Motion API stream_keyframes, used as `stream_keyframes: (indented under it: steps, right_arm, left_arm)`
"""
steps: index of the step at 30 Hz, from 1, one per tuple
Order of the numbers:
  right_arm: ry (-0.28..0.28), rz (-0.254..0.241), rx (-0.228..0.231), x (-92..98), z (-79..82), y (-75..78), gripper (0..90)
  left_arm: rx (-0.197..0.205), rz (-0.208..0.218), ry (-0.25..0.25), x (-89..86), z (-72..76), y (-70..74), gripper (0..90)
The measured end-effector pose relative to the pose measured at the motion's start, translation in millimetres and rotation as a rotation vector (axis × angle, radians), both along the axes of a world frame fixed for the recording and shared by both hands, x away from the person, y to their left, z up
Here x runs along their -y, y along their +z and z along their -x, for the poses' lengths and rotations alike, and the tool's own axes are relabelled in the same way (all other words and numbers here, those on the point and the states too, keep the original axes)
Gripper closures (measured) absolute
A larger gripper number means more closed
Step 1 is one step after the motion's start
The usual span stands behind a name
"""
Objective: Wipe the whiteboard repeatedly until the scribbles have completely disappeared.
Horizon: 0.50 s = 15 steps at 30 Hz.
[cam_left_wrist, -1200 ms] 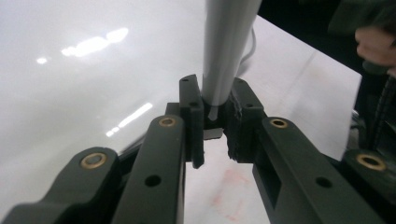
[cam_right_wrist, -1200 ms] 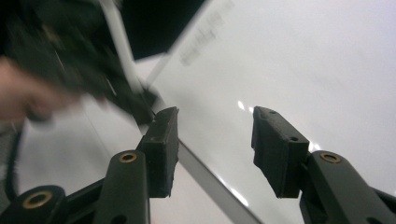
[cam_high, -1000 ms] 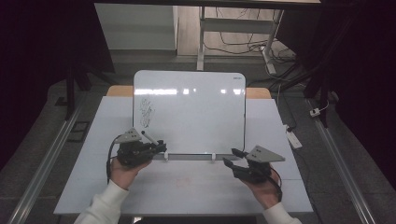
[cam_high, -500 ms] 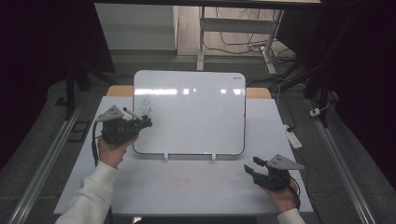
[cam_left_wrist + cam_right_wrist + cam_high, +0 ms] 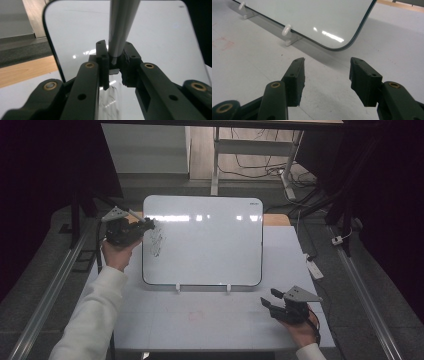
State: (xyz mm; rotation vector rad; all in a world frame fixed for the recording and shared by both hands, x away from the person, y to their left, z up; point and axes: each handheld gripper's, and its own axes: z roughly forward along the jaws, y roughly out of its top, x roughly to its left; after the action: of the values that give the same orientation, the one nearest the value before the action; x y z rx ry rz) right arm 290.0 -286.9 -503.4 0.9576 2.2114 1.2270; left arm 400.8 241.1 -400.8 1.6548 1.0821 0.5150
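The white surface (image 5: pixel 210 320) carries a whiteboard (image 5: pixel 210 245) propped on two small white clips (image 5: pixel 177 288); a small logo at the board's top right corner is too small to read, and dark scribbles (image 5: pixel 156 242) near its left edge form no legible word. The left hand-held gripper (image 5: pixel 145 226) is at that left edge, clamped on a silver marker (image 5: pixel 120 30) — its tip hidden between the jaws. The right hand-held gripper (image 5: pixel 269 299) sits low over the surface near the board's lower right corner, jaws apart.
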Motion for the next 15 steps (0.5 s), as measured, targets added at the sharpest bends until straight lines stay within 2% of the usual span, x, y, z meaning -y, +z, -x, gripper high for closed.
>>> stream_keyframes:
  steps: [5,8,10,15]
  right_arm:
    - [0.0,0.009,-0.004,-0.8,-0.8,-1.2,45.6]
    - [0.0,0.012,-0.007,-0.6,-1.4,-2.6,45.6]
    - [0.0,0.012,-0.013,-0.4,-2.2,-4.0,45.6]
    - [0.009,0.015,-0.023,-2.2,-3.3,-6.9,45.5]
  left_arm:
    - [0.024,-0.01,0.044,-0.3,-24.2,-5.3,77.7]
    - [0.041,-0.018,0.055,2.1,-31.6,-7.0,77.7]
    - [0.048,-0.041,0.062,5.6,-33.4,-9.1,77.8]
    - [0.046,-0.078,0.012,14.9,-32.2,-15.7,77.8]
